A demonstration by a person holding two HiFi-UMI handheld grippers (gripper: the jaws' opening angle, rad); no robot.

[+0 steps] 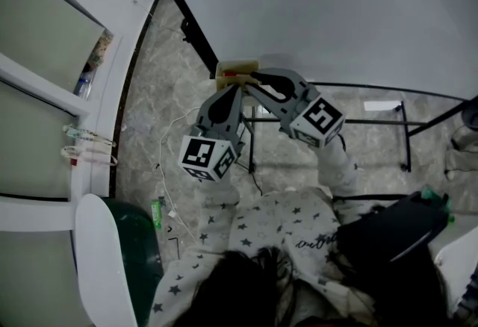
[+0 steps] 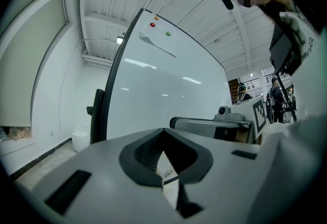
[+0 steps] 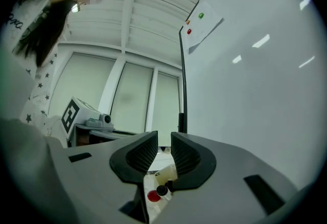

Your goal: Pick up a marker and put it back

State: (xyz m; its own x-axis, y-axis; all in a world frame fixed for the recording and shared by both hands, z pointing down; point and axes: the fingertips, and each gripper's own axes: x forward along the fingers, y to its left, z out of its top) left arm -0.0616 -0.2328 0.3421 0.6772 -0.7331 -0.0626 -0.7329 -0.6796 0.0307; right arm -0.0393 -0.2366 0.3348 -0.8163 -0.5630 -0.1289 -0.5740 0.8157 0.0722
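whiteboard, right hand-held gripper jaws apart near markers

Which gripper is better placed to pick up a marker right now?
Right. The right gripper has its jaws apart, lined up with the red-capped marker and black-capped marker; the left gripper looks closed.

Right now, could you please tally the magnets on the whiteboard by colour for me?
Red magnet: 1
Orange magnet: 1
Green magnet: 1
Total: 3
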